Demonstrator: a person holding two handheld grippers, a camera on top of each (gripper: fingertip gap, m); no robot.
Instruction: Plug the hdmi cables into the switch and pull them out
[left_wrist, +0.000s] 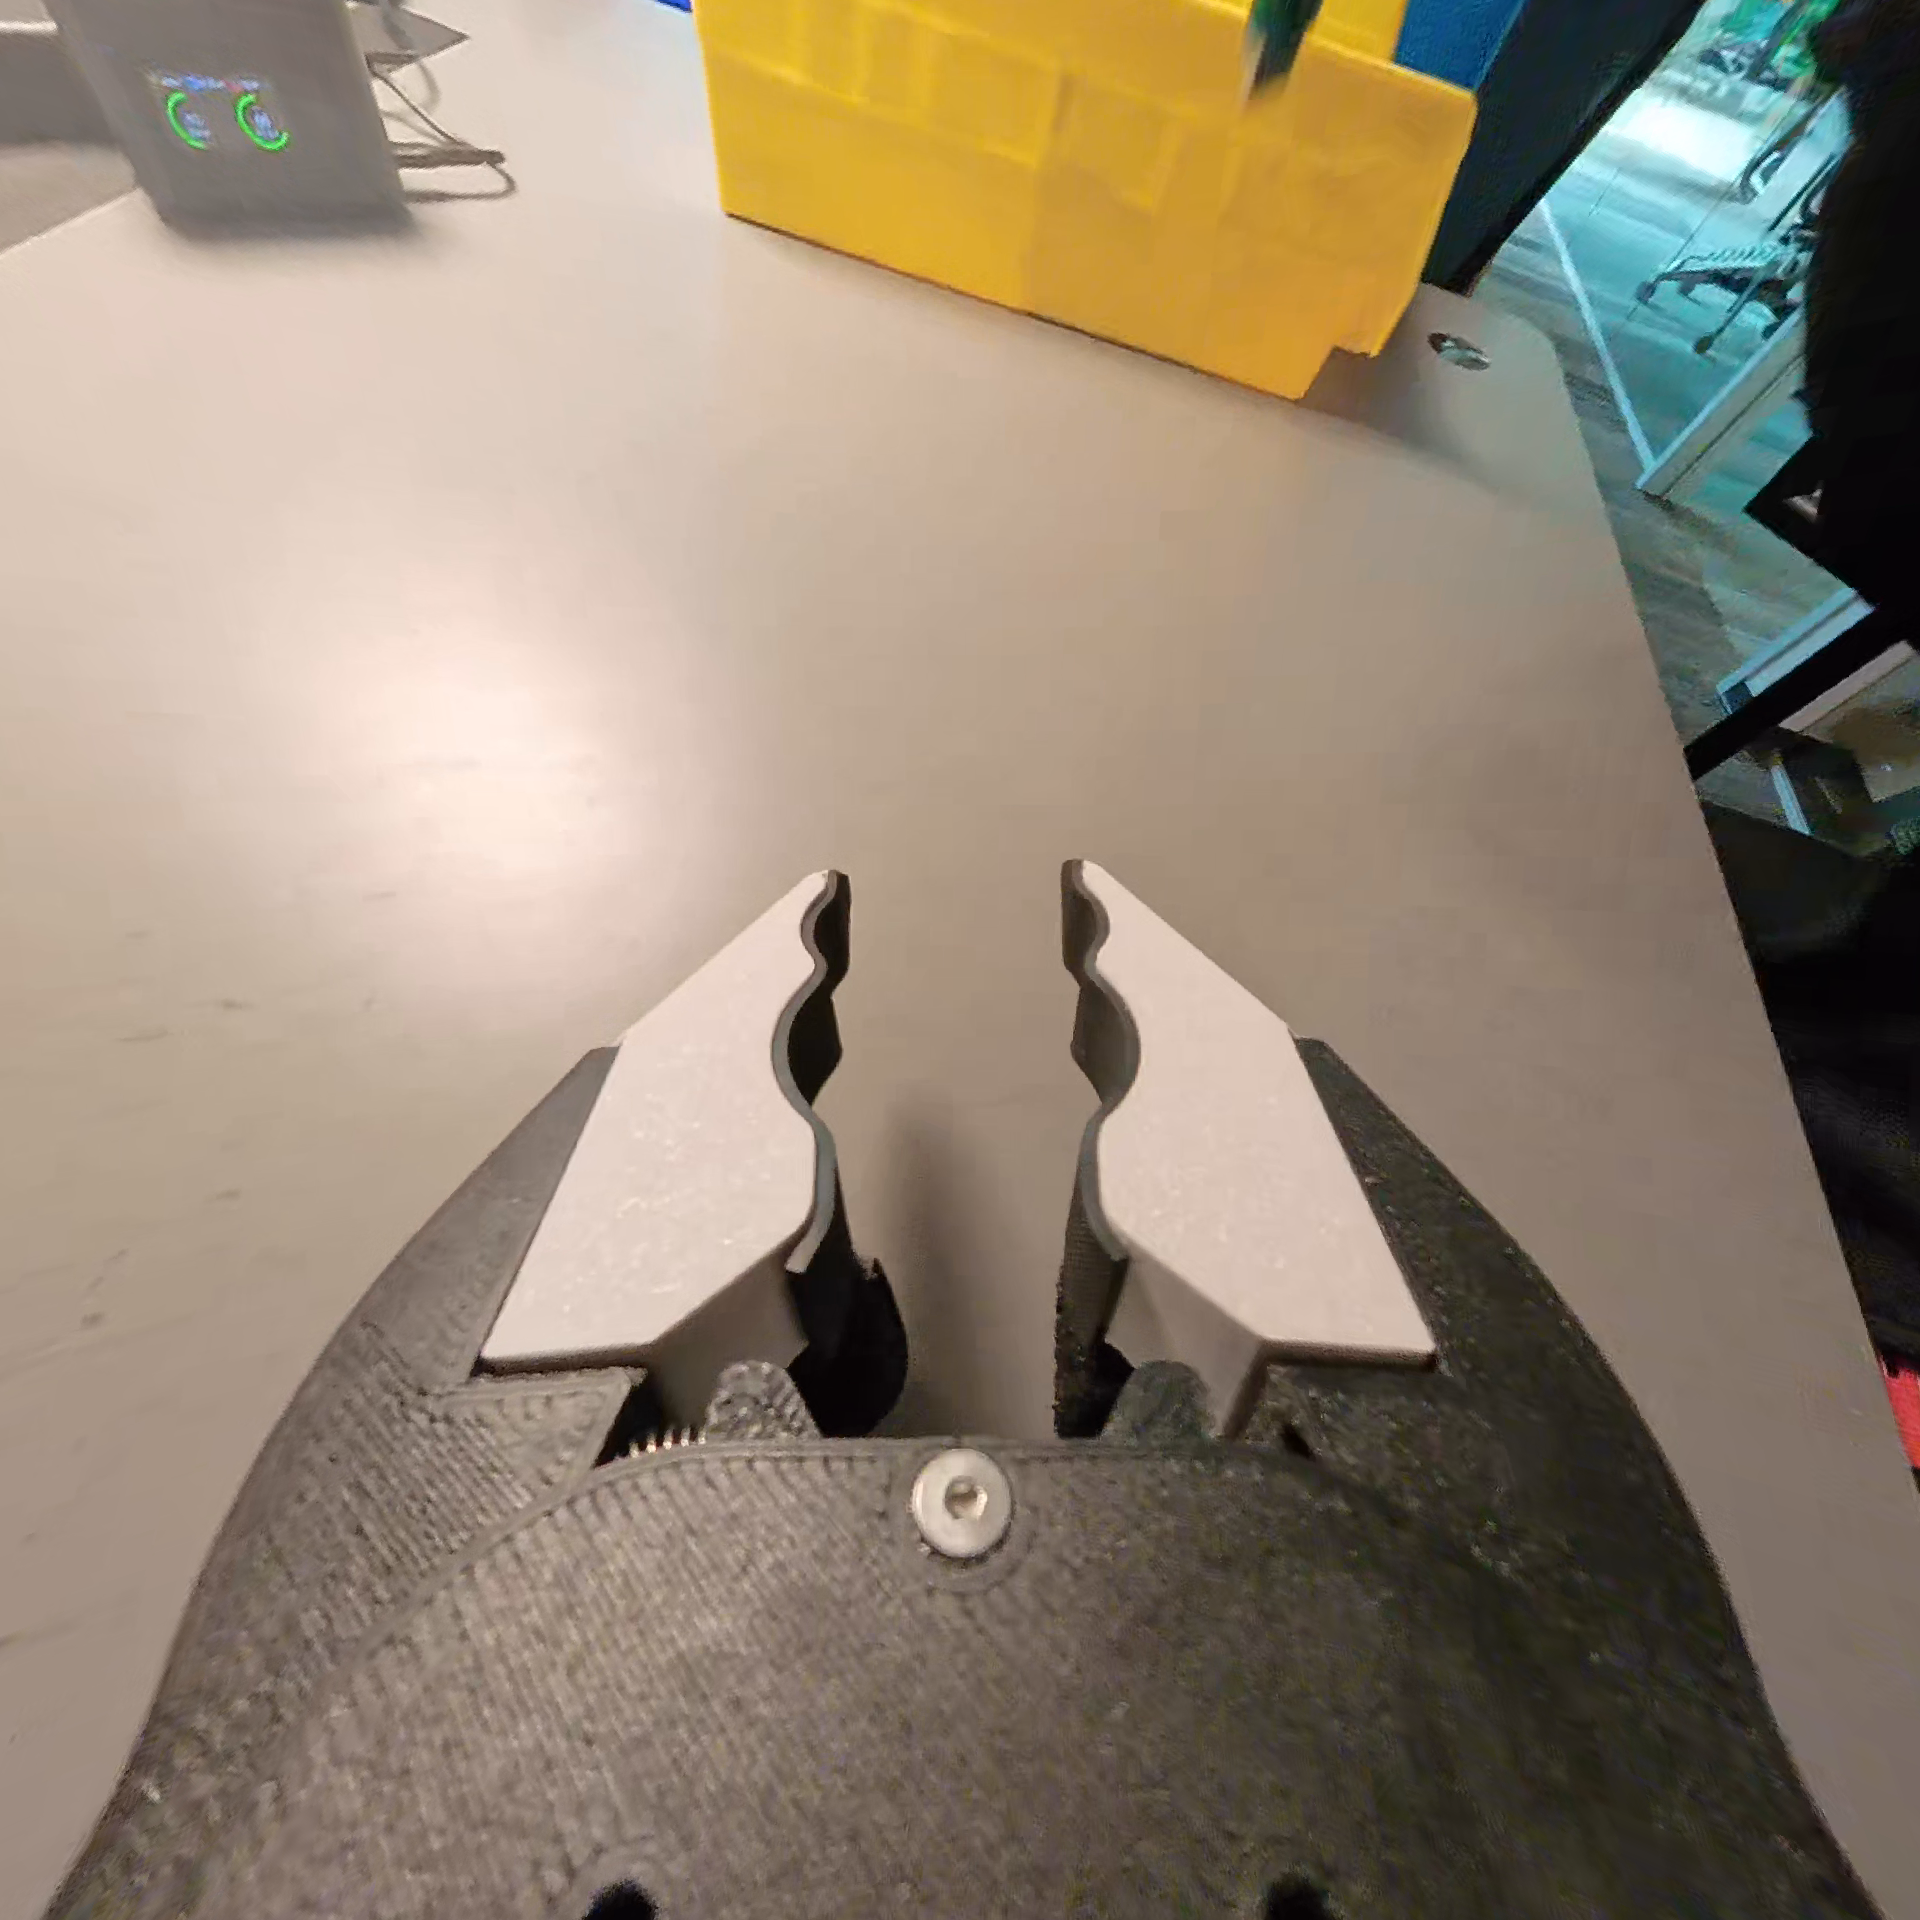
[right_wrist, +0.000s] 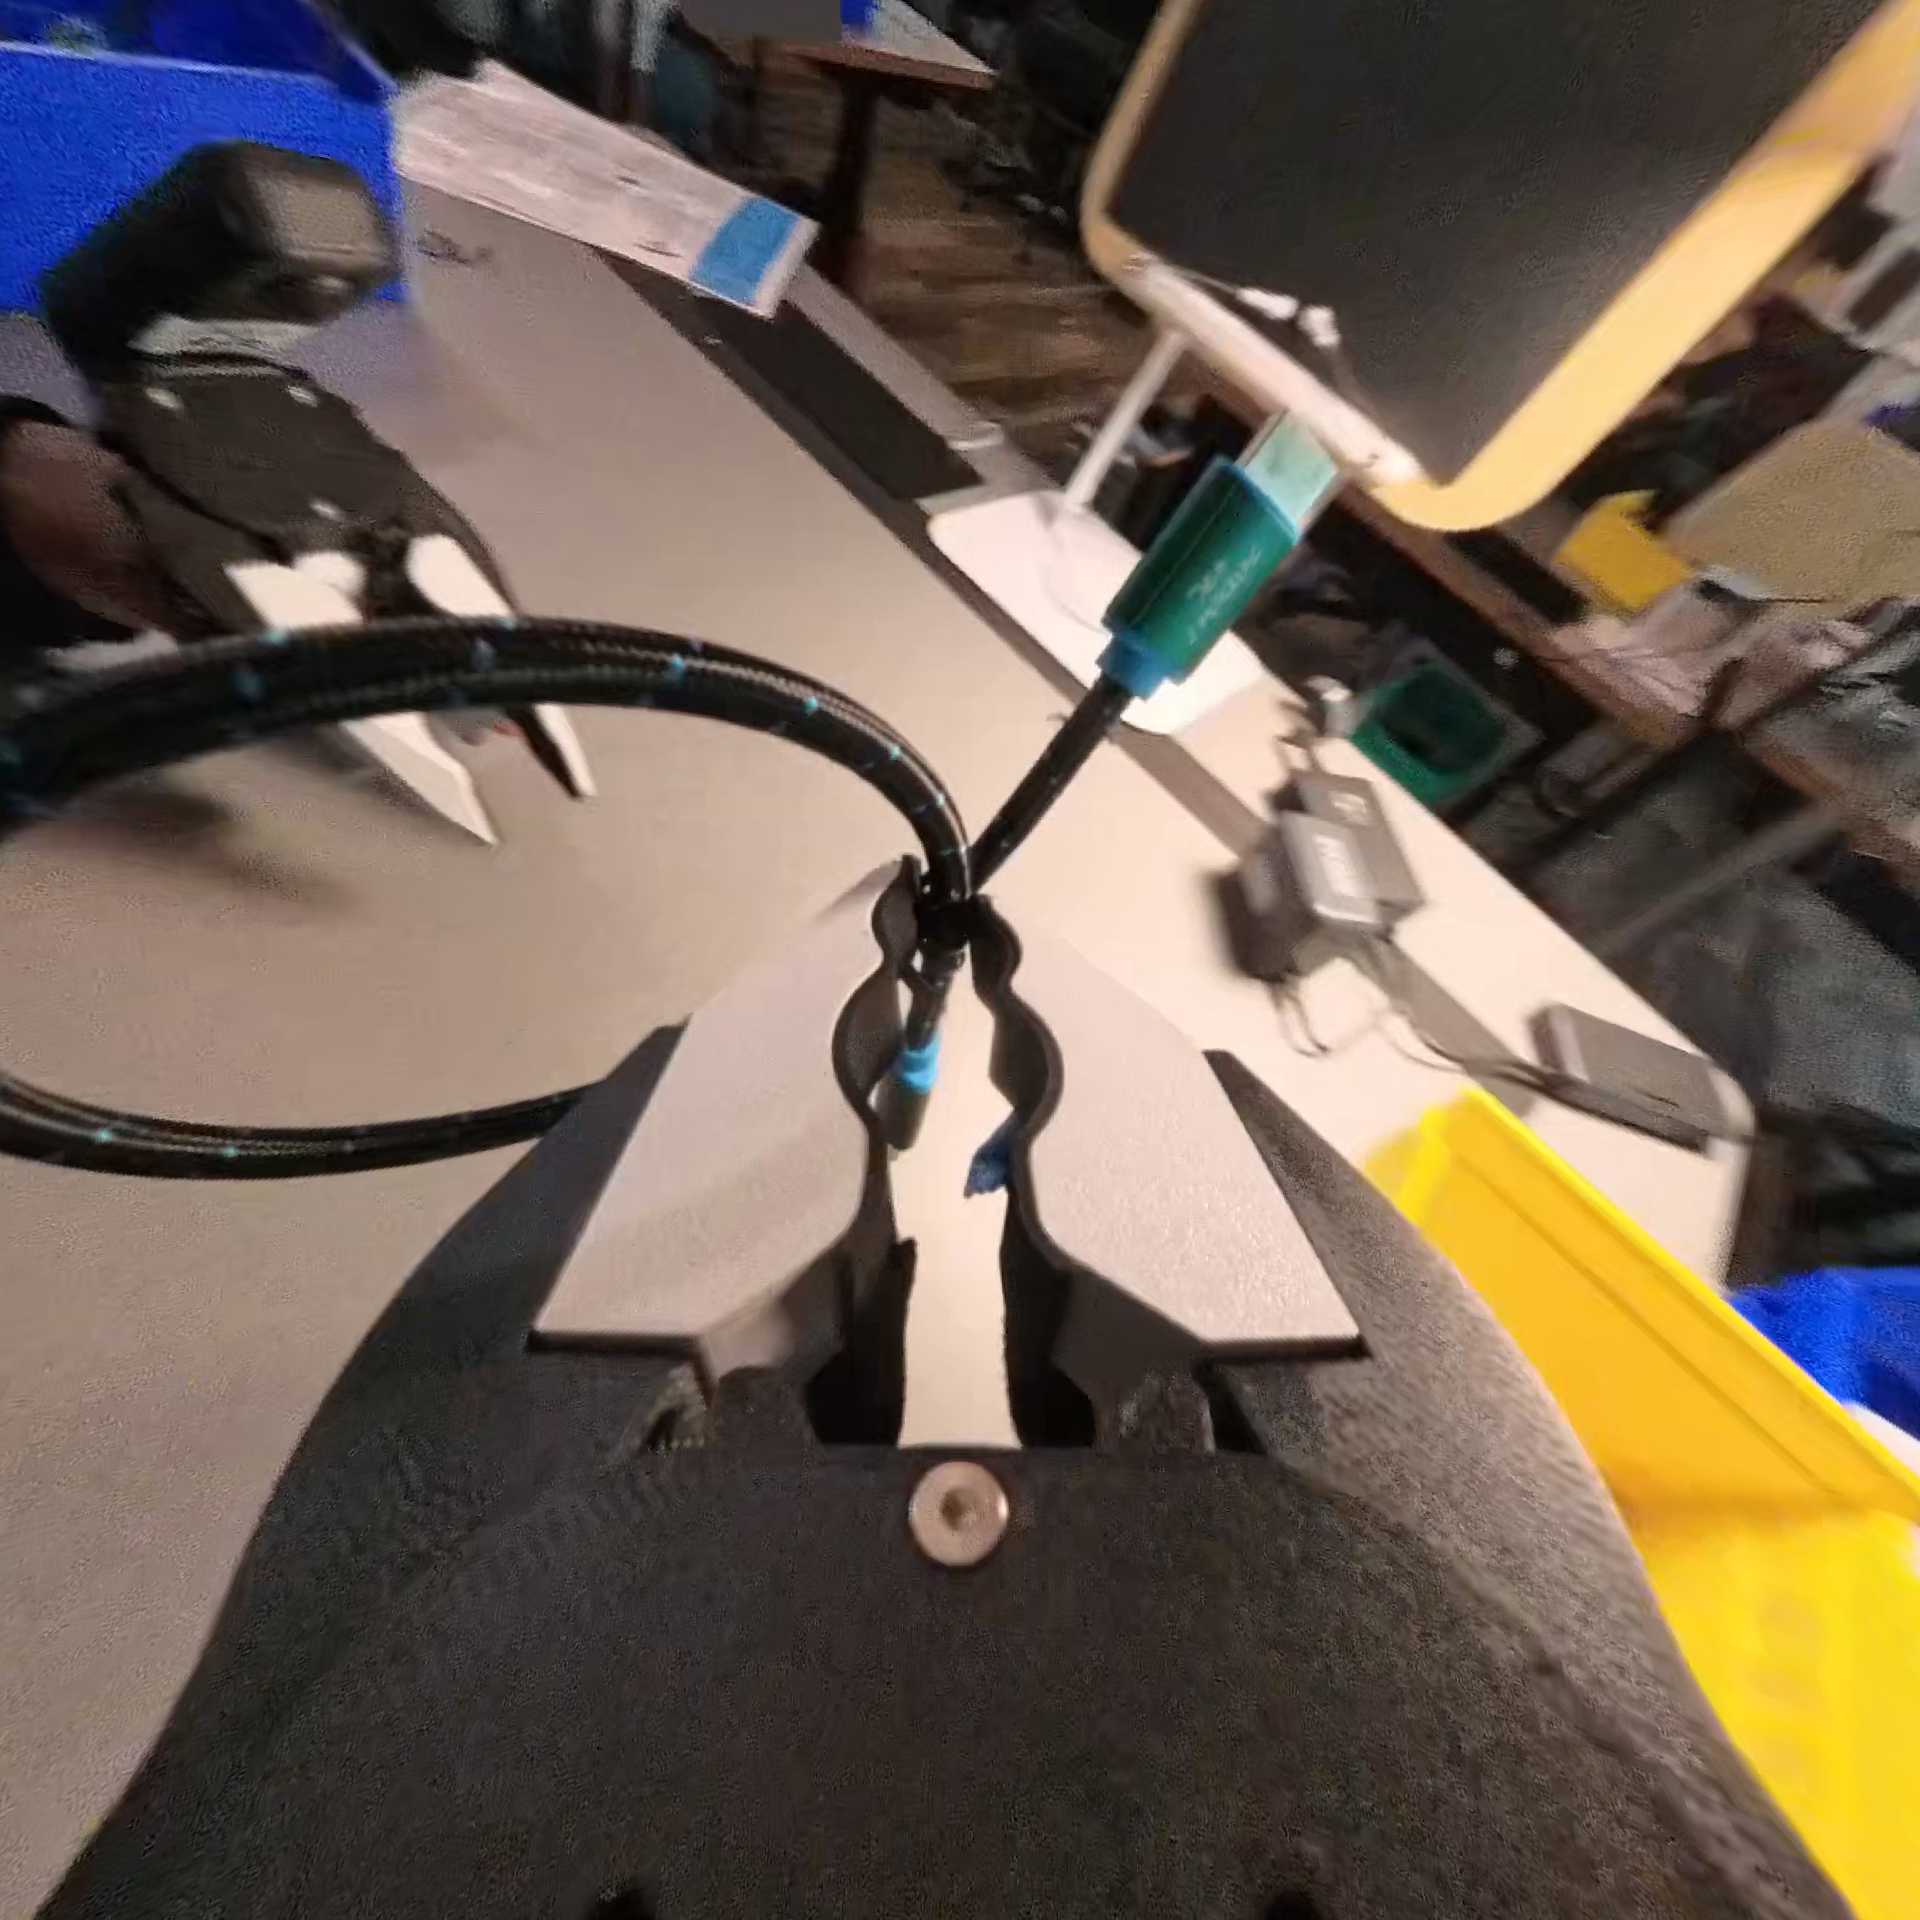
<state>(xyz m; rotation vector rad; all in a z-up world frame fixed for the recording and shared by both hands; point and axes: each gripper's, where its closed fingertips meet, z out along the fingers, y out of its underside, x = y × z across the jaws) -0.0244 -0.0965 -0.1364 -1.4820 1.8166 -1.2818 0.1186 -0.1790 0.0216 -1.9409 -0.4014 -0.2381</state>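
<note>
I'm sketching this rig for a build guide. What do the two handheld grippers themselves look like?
Both match. The left gripper and the right gripper each have a rough, black, 3D-printed body that fans out wide. A silver hex screw sits at its centre. Each carries two flat, light grey fingers that taper to the tips, with wavy, scalloped inner edges lined with dark pads.

HDMI cable (right_wrist: 436, 665): black braided sheath with cyan flecks, coiled in loops, bundle pinched at tips of right gripper (right_wrist: 943, 914), lifted off worktop (right_wrist: 644, 520). One plug (right_wrist: 1205, 566), green shell, light-blue strain relief, silvery connector end, sticks up and rightward past gripper. Second plug end with blue collar (right_wrist: 916, 1070) hangs between gripper fingers. Switch: cannot tell which item it is.
</note>
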